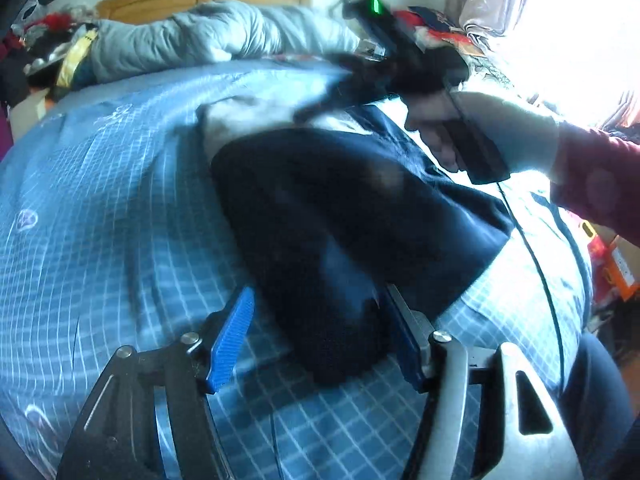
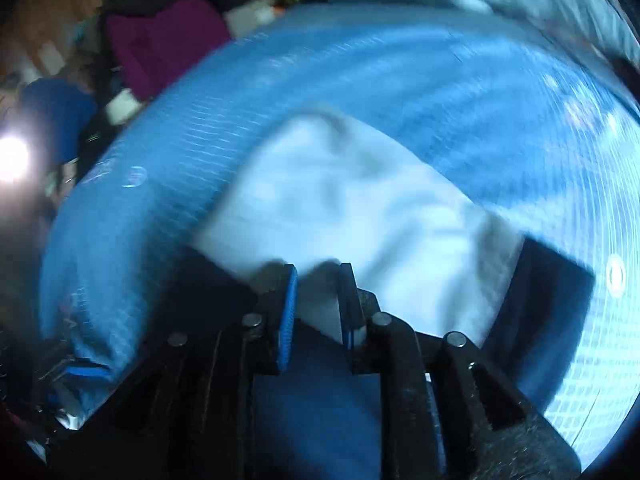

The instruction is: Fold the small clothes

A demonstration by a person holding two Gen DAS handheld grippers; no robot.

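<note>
While both views are smeared by motion, the garment [image 1: 340, 208] is lying on the blue checked bedspread [image 1: 100, 208] near the middle of the bed, a small dark navy piece with a white panel [image 2: 360, 208] showing beyond it. The left gripper [image 1: 320, 344] is standing with its blue-padded fingers [image 1: 232, 344] spread wide, the near dark end of the cloth bunching between them but not pinched. The right gripper [image 2: 318, 300] is sitting with its fingers drawn narrow, and pale fabric is lying in the gap; it is probably clamping that edge, though the blur is keeping me from being sure. In the left wrist view the person's hand [image 1: 460, 136] is holding that right tool above the far end of the garment, a red sleeve [image 1: 600, 188] trailing behind.

By my reading, a fold is in hand: one end is being lifted to carry over the rest. The next move is calling for the left tongs to close on the near end, so both ends are travelling together and edges are meeting squarely. No brand, label or writing is readable anywhere; only a green light [image 1: 375, 5] is glowing on the right tool.
</note>
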